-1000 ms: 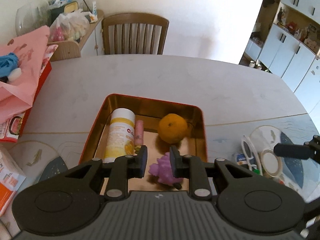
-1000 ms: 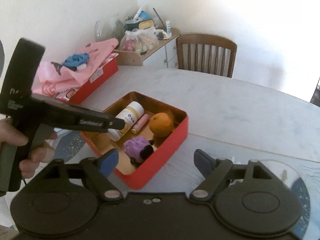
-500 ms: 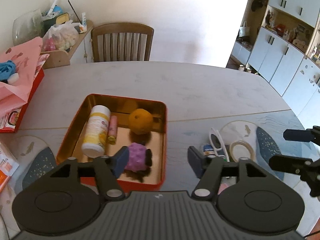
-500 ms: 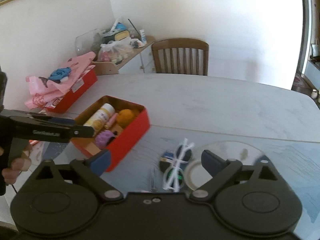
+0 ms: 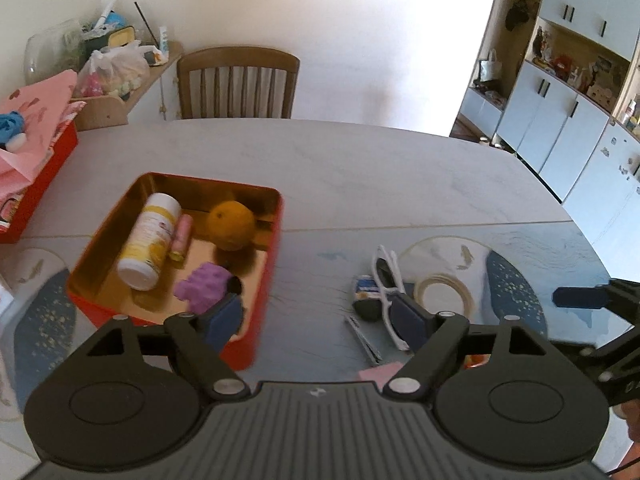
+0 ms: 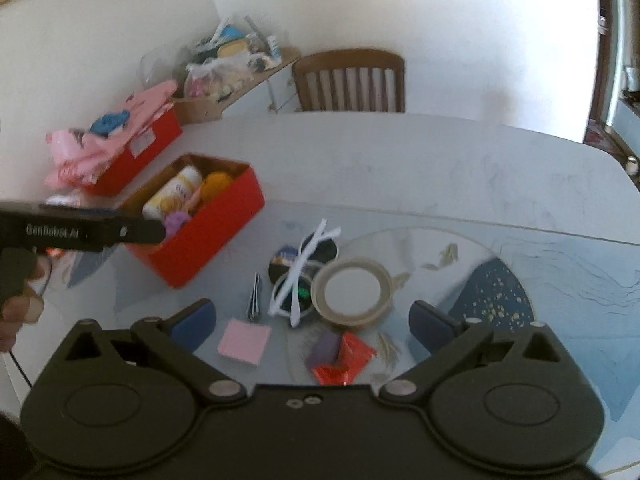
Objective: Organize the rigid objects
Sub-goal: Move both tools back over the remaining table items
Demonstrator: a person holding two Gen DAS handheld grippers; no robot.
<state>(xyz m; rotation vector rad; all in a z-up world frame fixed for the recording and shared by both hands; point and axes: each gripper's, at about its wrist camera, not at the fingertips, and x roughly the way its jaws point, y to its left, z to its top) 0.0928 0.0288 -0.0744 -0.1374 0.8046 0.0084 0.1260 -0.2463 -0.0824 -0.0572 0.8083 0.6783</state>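
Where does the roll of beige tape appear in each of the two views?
Left wrist view: the roll of beige tape lies flat, lower right of centre.
Right wrist view: it is near the centre.
Shared landmark: the white sunglasses lie just left of it.

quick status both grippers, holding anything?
Left gripper: open, nothing between its fingers, has just been opening; purple toy lies in the red tin.
Right gripper: open, empty, has just been opening.

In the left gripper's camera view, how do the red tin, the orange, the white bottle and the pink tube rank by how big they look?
1. Red tin
2. White bottle
3. Orange, though close to the bottle
4. Pink tube
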